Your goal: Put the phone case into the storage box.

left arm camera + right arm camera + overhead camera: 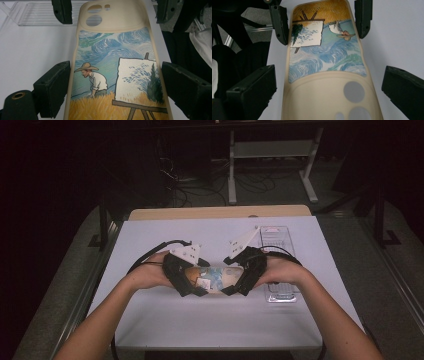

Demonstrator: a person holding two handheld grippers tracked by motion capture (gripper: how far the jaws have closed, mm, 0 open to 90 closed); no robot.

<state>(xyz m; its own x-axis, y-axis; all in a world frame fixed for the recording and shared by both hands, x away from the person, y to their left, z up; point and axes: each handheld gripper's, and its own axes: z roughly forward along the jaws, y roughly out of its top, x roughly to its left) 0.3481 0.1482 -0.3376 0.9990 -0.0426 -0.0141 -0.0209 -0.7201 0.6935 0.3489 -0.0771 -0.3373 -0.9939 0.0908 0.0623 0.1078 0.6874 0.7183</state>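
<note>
The phone case (216,278) lies on the table (150,320), just left of the clear tray (278,240). The left gripper (113,82) pinches 1 end; the right gripper (329,87) straddles the other, jaws spread. An uneven squeeze could twist the case free.

High view looks down; both gripper views face opposite, sharing phone case (112,75).

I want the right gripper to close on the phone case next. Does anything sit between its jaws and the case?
Nothing visible does. The phone case lies between the right gripper jaws, with only bare white table in the gaps.
</note>
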